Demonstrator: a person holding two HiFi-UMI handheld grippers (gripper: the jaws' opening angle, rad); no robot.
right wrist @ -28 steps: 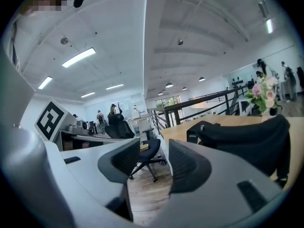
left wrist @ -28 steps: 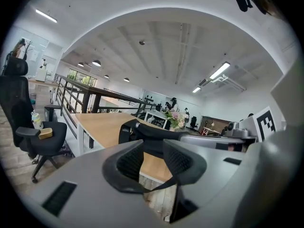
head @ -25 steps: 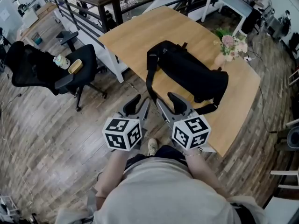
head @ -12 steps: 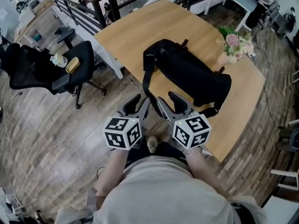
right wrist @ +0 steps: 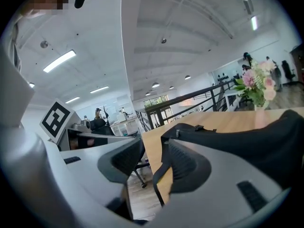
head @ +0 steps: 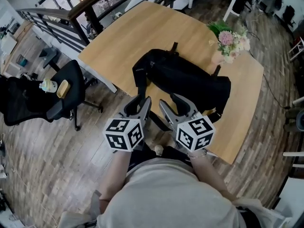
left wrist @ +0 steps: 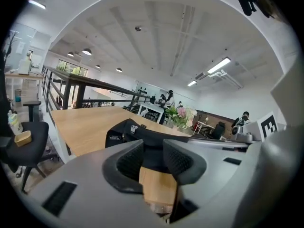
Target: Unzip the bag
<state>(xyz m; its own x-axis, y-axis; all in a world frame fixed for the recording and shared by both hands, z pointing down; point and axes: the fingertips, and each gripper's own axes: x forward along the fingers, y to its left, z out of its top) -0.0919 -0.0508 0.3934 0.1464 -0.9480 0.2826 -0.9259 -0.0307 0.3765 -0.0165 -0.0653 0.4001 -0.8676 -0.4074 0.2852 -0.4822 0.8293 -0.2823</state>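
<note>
A long black bag (head: 185,77) lies across the wooden table (head: 142,32), and its shoulder strap (head: 137,80) loops down toward the near edge. My left gripper (head: 141,103) hovers at that edge just short of the bag's left end, open with nothing between its fingers. In the left gripper view the bag (left wrist: 142,132) shows beyond the left gripper (left wrist: 153,148). My right gripper (head: 172,103) is beside it, also open and empty, facing the bag's middle. In the right gripper view the bag (right wrist: 237,137) and its strap (right wrist: 161,175) lie just past the right gripper (right wrist: 154,156). No zipper pull is visible.
A vase of flowers (head: 228,39) stands on the table behind the bag's right end. A black office chair (head: 66,87) sits on the wooden floor to the left. A dark railing (head: 71,23) runs behind the table's far left side.
Both grippers have come forward toward the table, side by side. Their tips now reach the table's near edge close to the bag. The jaws look the same.
</note>
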